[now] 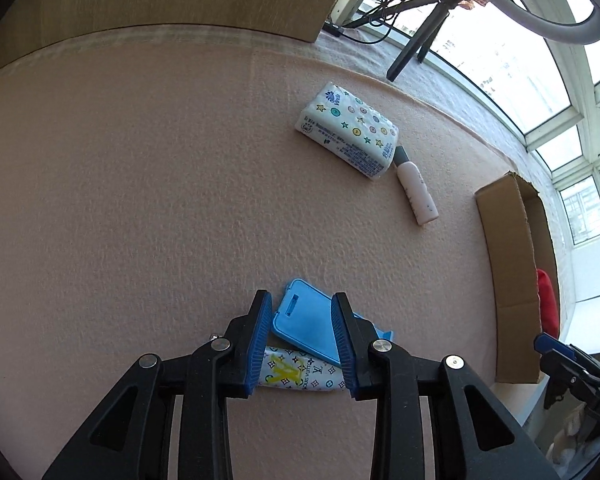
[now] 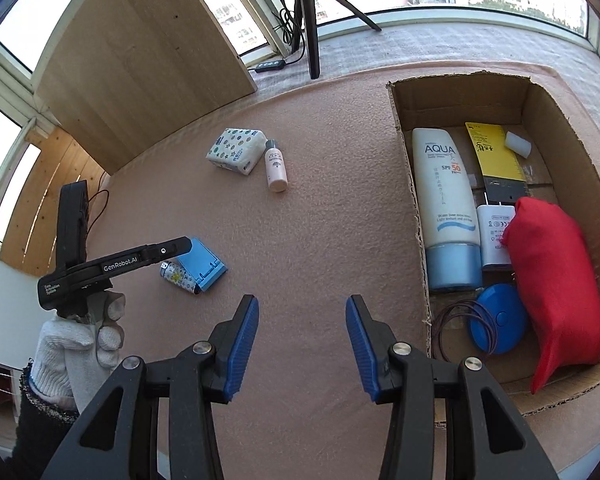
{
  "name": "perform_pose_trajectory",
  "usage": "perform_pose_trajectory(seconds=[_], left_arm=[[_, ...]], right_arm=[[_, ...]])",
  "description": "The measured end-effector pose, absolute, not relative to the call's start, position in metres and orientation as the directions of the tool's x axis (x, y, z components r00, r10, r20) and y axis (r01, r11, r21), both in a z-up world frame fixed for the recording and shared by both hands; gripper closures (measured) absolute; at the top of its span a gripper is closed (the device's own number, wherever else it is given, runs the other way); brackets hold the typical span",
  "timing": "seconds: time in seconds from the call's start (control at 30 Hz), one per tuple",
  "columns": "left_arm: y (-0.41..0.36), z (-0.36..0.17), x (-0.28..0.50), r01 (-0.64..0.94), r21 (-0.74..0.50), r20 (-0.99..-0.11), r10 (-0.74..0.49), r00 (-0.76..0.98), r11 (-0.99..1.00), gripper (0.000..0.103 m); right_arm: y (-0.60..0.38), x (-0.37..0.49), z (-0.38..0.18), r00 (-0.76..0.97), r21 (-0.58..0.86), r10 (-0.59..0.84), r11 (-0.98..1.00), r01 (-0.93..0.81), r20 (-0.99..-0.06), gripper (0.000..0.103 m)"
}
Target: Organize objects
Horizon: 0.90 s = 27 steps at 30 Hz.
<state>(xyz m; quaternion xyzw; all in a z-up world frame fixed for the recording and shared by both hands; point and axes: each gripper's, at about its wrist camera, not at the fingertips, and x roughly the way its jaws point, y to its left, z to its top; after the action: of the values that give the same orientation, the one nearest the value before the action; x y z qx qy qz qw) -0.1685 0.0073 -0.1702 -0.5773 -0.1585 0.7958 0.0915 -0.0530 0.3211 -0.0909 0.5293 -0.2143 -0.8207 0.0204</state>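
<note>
Your left gripper (image 1: 302,340) has its fingers apart on both sides of the blue phone stand (image 1: 306,326), which leans on the patterned lighter (image 1: 300,374) on the pink mat (image 1: 140,200); I cannot tell if the pads touch it already. Your right gripper (image 2: 302,344) is open and empty, hanging just beside the cardboard box (image 2: 416,200). If you close now, the pads may catch the lighter too, or the tilted stand may slip out, because it does not lie flat.
</note>
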Motion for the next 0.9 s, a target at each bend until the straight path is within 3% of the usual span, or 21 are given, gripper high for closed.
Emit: perform_pose_trajectory(seconds=[0.47,0.73,0.9], left_arm=[[0.065,-0.175,-0.174,-0.086,-0.347,-0.889,0.356,-0.287,-0.934,0.072],[0.114,-0.173,-0.166,-0.233,-0.321,-0.885,0.378,-0.273,-0.918,0.072],[0.115,-0.163,-0.158,-0.204,-0.333,-0.869,0.383,-0.311,-0.921,0.071]], right_arm=[[0.328,-0.049,-0.095,-0.427,0.382,-0.269,-0.901,-0.206,-0.864,0.061],[0.334,-0.047,-0.104,-0.411,0.405,-0.297,-0.89,-0.207,-0.862,0.061],[0.329,-0.053,-0.106,-0.395,0.409,-0.318,-0.897,-0.171,-0.862,0.061]])
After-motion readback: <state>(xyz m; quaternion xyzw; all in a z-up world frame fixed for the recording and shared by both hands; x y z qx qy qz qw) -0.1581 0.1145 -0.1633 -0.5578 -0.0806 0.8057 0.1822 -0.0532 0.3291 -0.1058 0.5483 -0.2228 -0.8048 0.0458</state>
